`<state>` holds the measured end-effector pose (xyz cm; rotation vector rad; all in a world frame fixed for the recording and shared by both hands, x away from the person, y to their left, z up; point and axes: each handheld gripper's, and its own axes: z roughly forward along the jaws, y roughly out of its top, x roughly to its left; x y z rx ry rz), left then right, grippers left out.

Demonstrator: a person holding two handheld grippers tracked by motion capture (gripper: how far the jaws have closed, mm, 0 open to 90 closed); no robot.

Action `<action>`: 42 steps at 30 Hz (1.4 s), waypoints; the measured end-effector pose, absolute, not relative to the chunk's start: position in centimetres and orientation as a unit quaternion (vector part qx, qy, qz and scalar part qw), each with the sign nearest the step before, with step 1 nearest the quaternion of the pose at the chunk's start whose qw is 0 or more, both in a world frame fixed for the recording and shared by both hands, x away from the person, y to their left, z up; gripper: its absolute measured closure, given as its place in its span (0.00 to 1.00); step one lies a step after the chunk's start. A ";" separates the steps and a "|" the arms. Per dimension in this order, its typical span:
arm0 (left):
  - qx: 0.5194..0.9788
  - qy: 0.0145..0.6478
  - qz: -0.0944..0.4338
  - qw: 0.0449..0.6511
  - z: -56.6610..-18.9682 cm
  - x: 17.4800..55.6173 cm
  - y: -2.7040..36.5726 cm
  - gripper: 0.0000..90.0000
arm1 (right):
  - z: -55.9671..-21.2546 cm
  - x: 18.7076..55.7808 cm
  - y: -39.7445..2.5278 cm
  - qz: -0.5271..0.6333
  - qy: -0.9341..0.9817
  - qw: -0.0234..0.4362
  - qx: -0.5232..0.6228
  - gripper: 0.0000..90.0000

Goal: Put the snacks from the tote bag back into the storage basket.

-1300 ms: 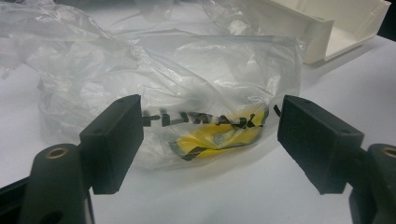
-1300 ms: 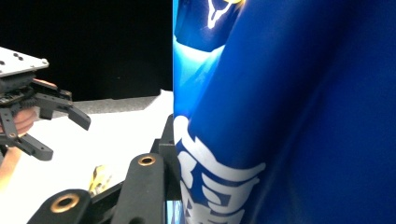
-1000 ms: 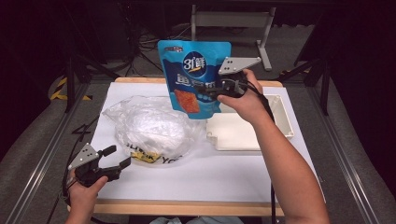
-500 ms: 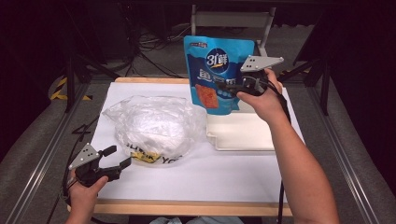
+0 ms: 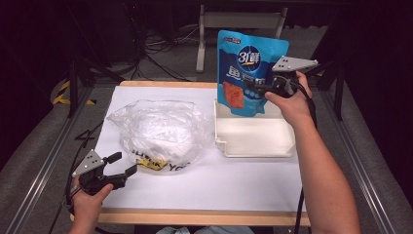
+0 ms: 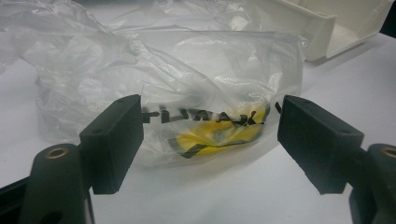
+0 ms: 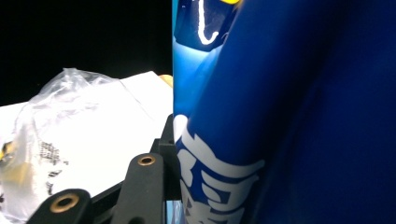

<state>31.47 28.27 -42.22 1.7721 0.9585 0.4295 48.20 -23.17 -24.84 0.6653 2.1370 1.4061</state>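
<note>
A tall blue snack pouch [image 5: 247, 73] with white lettering and an orange picture hangs upright over the back of the white tray [image 5: 255, 138]. My right gripper [image 5: 257, 87] is shut on the pouch's right side; in the right gripper view the pouch [image 7: 289, 116] looms close, pinched beside one black jaw. A crumpled clear plastic bag [image 5: 158, 131] with black and yellow print lies on the white table left of the tray. My left gripper [image 5: 121, 164] rests open at the front left, its jaws spread just short of the bag's printed corner [image 6: 210, 130].
The shallow white tray's near corner [image 6: 322, 28] sits beyond the bag in the left gripper view. White paper [image 5: 234, 185] covers the tabletop, with a wooden edge [image 5: 195, 217] at the front. Dark floor, cables and metal frame rails surround the table.
My right gripper has carried the blue pouch to the right, from the table's back middle to above the tray. The left gripper has stayed put, open.
</note>
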 end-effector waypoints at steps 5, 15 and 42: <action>0.737 0.400 0.178 0.515 -42.2 31.5 28.3 0.26 | -25.3 48.6 -24.2 0.504 0.786 0.256 0.249 0.69; 0.739 0.399 0.178 0.513 -42.3 31.5 28.3 0.26 | -27.3 49.2 -26.1 0.491 0.788 0.265 0.261 0.69; 0.739 0.400 0.179 0.511 -42.4 31.5 28.2 0.26 | -33.0 48.5 -26.9 0.467 0.814 0.230 0.257 0.69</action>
